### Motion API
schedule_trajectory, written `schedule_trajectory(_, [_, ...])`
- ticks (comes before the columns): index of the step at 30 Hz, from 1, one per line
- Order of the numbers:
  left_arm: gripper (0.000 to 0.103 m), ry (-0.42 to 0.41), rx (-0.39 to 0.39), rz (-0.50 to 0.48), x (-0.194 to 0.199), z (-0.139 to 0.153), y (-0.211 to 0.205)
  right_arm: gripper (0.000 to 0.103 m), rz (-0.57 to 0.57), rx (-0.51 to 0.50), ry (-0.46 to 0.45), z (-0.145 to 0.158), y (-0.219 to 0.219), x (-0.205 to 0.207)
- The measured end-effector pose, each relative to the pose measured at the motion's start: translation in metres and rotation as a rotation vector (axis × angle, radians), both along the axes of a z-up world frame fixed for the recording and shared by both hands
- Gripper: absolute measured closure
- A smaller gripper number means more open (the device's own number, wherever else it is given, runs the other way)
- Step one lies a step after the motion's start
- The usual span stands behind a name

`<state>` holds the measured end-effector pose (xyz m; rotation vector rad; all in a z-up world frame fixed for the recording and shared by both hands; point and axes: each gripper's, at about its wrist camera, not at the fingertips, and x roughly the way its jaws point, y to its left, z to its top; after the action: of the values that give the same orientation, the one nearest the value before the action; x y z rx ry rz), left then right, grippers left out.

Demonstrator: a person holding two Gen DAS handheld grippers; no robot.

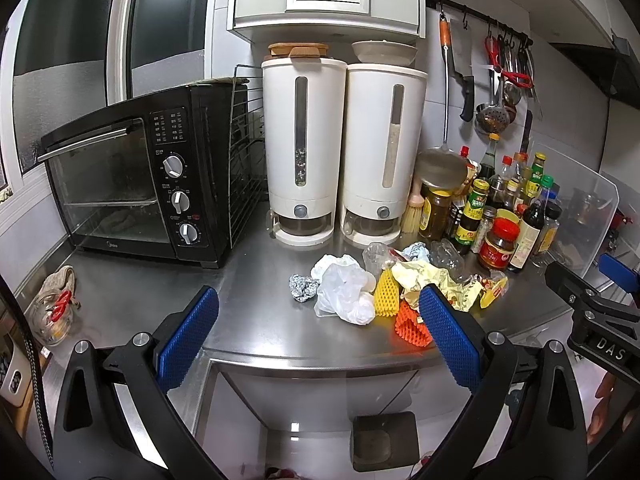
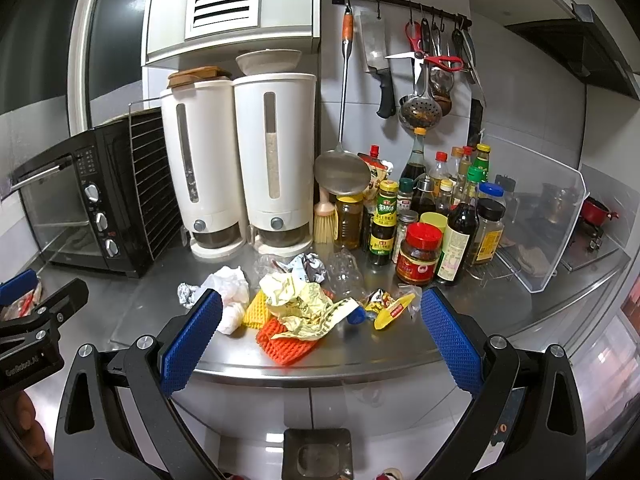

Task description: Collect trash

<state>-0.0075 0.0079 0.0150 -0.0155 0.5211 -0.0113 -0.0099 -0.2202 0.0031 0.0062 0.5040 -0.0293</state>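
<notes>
Both tools stand released and empty, short of the steel tabletop edge. From the left wrist, your left tool faces the trash heap: foil ball, white plastic bag, yellow foam net, orange foam net partly behind your right-hand pad. Take the loose foil first, pinching from above so nothing scatters. From the right wrist, your right tool frames the crumpled yellow wrapper and small snack packet near the front edge; approach low, clear of the sauce bottles. No bin clearly shows; a dark square object below the tabletop is hard to identify.
</notes>
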Motion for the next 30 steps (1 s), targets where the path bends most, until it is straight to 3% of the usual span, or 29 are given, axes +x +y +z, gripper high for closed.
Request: schedule_trajectory(30, [0.008,-0.001,0.001,-0.002,0.0000,-0.0019,-0.0014,0.003,-0.001,0.007,-0.009,0.0076,-0.0002,-0.0005])
